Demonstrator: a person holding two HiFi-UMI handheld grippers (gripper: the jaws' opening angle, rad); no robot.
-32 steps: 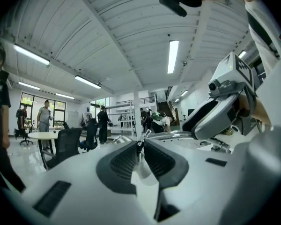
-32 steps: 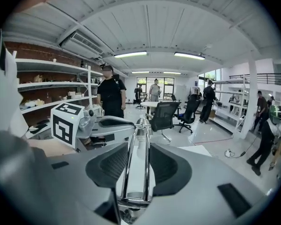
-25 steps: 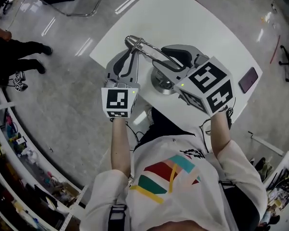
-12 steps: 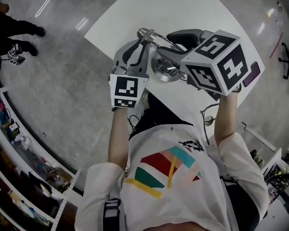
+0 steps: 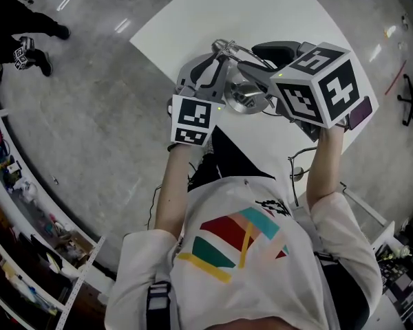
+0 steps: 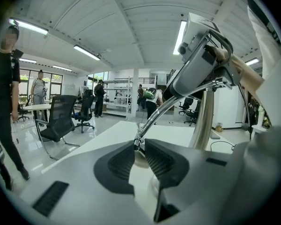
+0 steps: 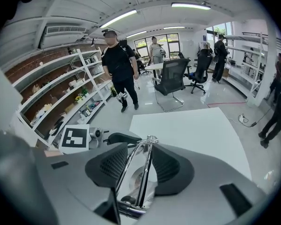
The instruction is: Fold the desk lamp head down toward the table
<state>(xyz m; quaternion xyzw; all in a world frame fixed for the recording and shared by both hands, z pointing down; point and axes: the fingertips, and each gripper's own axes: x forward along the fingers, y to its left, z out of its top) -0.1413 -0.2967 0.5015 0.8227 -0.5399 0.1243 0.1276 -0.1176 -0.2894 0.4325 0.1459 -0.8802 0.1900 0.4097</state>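
- Head view: one desk lamp (image 5: pixel 244 95) stands upper centre on the white counter (image 5: pixel 261 5), between the left gripper (image 5: pixel 219 55) and the right gripper (image 5: pixel 258 59).
- Left gripper view: its fingers pinch the lamp's elbow (image 6: pixel 137 142), frame centre.
- Right gripper view: its fingers are clamped on two chrome rods (image 7: pixel 146 171), lower centre.
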